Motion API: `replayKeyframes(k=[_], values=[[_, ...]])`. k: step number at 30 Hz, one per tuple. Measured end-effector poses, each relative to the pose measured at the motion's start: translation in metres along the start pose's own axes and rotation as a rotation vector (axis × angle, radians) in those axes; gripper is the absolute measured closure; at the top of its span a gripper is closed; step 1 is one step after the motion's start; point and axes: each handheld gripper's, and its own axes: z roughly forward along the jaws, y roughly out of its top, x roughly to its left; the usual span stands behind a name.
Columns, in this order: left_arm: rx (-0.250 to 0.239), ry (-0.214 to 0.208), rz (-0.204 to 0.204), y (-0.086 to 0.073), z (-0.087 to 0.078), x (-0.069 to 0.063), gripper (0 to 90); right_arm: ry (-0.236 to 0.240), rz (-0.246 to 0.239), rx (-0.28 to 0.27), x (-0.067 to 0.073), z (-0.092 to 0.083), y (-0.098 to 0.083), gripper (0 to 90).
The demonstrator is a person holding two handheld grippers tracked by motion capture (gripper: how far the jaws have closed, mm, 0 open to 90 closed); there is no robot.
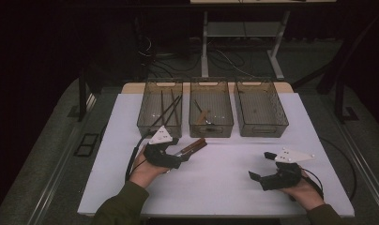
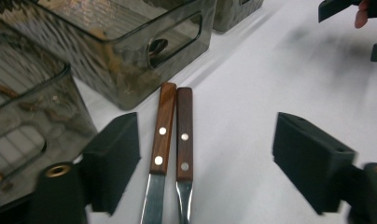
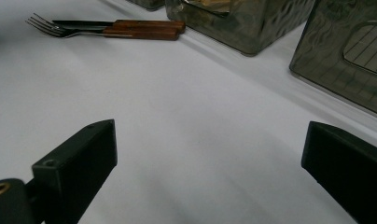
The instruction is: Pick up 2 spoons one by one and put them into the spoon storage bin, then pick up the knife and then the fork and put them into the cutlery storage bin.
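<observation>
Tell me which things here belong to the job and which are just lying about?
In the job:
- knife and fork, side by side between the open left hand-held gripper
- three bins, two already holding utensils

Lying about:
- cables on the floor
- table legs behind
- right hand-held gripper, open, idle

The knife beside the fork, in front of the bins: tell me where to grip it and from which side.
Grip the knife across its riveted wooden handle, coming down from above. It lies flat on the table, so only a top approach fits. The fork lies right against it, so one pad probably has to wedge between the handles. The left gripper already straddles both, jaws open.
</observation>
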Motion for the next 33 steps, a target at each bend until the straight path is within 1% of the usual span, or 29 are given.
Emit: replayKeyframes(k=[1,3,5,7,8,11,14,15,16,21,22,23,24,26,27,28,30,31,32,33], values=[[0.001,0.002,-0.001,-0.001,0.0,0.001,28.5,-0.001,0.001,0.002,0.0,0.0,0.0,3.2],[0.001,-0.005,-0.007,-0.002,0.001,0.002,34.8,-0.002,-0.001,0.001,0.0,0.0,0.0,3.2],[0.015,-0.005,0.0,-0.003,0.002,0.003,42.0,-0.002,0.0,0.001,0.0,0.0,0.0,3.2],[0.035,-0.011,0.002,-0.005,0.005,0.004,46.5,-0.003,-0.001,0.0,-0.001,-0.001,0.0,3.2],[0.045,-0.003,0.006,-0.005,0.007,0.004,48.1,-0.004,-0.002,0.0,-0.001,0.0,0.0,3.2],[0.066,0.005,0.006,-0.006,0.011,0.007,51.1,-0.004,-0.003,0.002,-0.001,0.0,0.0,3.2],[0.082,-0.002,-0.003,-0.008,0.016,0.011,55.4,-0.005,-0.003,0.002,-0.001,0.0,0.0,3.2],[0.088,-0.002,0.001,-0.008,0.017,0.011,56.2,-0.005,-0.003,0.002,-0.001,0.0,0.0,3.2],[0.093,0.0,-0.003,-0.008,0.018,0.011,56.7,-0.006,-0.003,0.0,-0.001,0.0,0.0,3.2],[0.12,0.006,0.013,-0.008,0.024,0.011,61.8,-0.007,-0.002,0.001,-0.001,0.0,0.0,3.2],[0.118,0.006,0.01,-0.008,0.025,0.012,62.7,-0.006,-0.003,-0.001,-0.001,0.0,0.0,3.2],[0.121,0.003,0.004,-0.008,0.027,0.011,63.3,-0.005,-0.003,0.0,-0.001,-0.001,0.0,3.2],[0.13,0.002,0.011,-0.008,0.028,0.012,64.3,-0.005,-0.003,0.0,-0.001,-0.001,0.0,3.2],[0.14,0.0,0.017,-0.007,0.03,0.012,65.5,-0.005,-0.002,-0.001,-0.001,0.0,0.0,3.2],[0.143,0.002,0.014,-0.008,0.031,0.011,66.4,-0.005,-0.002,0.0,-0.001,0.0,0.0,3.2],[0.15,0.001,0.021,-0.008,0.032,0.012,67.1,-0.005,0.0,0.0,-0.002,0.0,0.0,3.2],[0.157,-0.005,0.007,-0.008,0.035,0.012,68.9,-0.004,0.002,0.004,-0.001,0.0,0.0,3.2],[0.162,-0.007,0.008,-0.009,0.036,0.012,69.7,-0.004,0.001,0.004,-0.001,0.0,0.0,3.2],[0.175,-0.006,0.019,-0.009,0.037,0.012,70.3,-0.004,-0.001,0.002,-0.002,0.0,0.0,3.2],[0.181,-0.006,0.016,-0.009,0.037,0.012,70.9,-0.005,-0.003,0.0,-0.002,0.0,0.0,3.2]])
